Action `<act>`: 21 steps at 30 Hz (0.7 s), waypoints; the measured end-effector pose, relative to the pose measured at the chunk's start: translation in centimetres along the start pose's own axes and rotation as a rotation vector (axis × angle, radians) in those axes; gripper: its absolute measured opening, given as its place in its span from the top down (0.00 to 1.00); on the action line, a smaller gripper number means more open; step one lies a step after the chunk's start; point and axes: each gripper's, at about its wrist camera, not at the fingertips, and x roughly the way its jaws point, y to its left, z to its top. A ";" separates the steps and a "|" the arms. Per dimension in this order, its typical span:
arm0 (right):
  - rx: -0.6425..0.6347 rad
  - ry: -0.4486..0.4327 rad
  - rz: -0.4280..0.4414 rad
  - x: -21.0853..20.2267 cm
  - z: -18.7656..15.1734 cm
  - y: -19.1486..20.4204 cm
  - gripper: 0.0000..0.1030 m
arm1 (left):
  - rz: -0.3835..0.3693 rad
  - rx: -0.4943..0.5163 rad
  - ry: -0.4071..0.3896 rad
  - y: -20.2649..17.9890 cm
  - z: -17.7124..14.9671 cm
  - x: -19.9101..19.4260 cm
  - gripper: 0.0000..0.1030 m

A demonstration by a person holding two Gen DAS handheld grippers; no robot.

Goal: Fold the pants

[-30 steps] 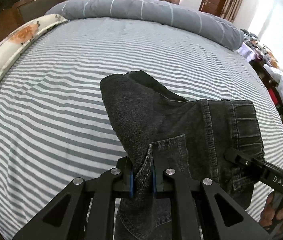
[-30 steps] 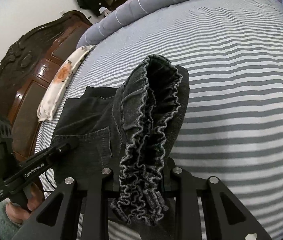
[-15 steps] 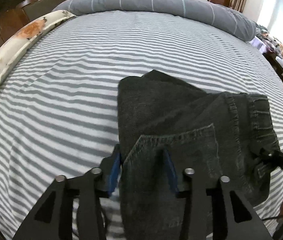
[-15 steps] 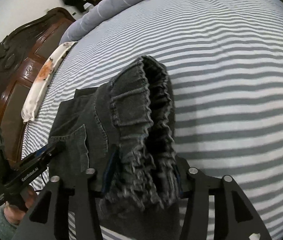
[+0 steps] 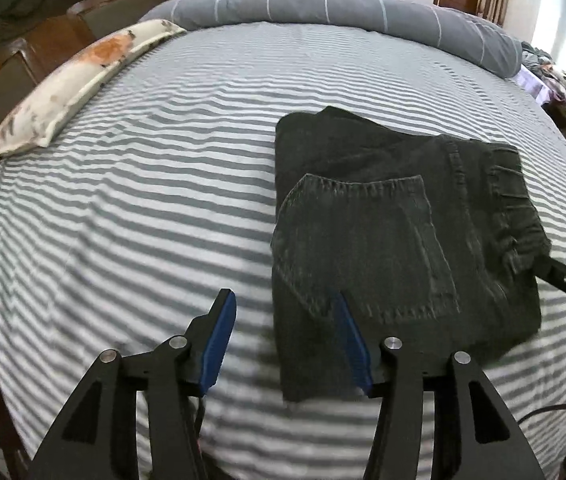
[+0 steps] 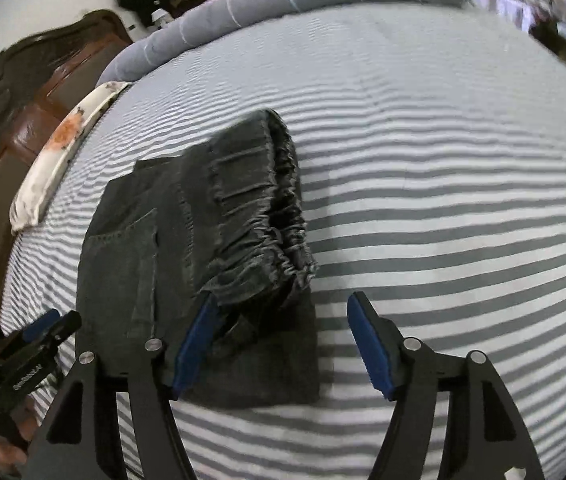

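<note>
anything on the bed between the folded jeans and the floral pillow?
Nothing. In the left wrist view, only bare striped bedsheet lies between the folded black jeans and the floral pillow. The right wrist view agrees.

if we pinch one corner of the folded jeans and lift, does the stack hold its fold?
Probably not. The jeans are soft denim, several loose layers, so a corner lift likely lets them droop open. The elastic waistband already bulges up, so it may spring apart. Likely grippy on the striped sheet.
</note>
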 end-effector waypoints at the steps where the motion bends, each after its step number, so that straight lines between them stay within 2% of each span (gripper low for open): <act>1: -0.021 -0.013 -0.008 -0.7 0.0 0.5 0.37 | 0.006 -0.005 -0.007 -0.1 -0.3 -0.8 0.48; 8: -0.133 -0.111 -0.066 -6.6 -2.6 3.5 0.24 | 0.010 -0.008 -0.037 -0.5 -2.9 -5.4 0.45; 13: -0.202 -0.125 -0.099 -8.6 -5.1 5.5 0.18 | 0.020 0.028 -0.068 -1.2 -5.1 -8.6 0.43; 21: -0.182 -0.147 -0.096 -10.3 -7.3 6.6 0.13 | 0.028 0.034 -0.097 -1.1 -7.0 -11.6 0.42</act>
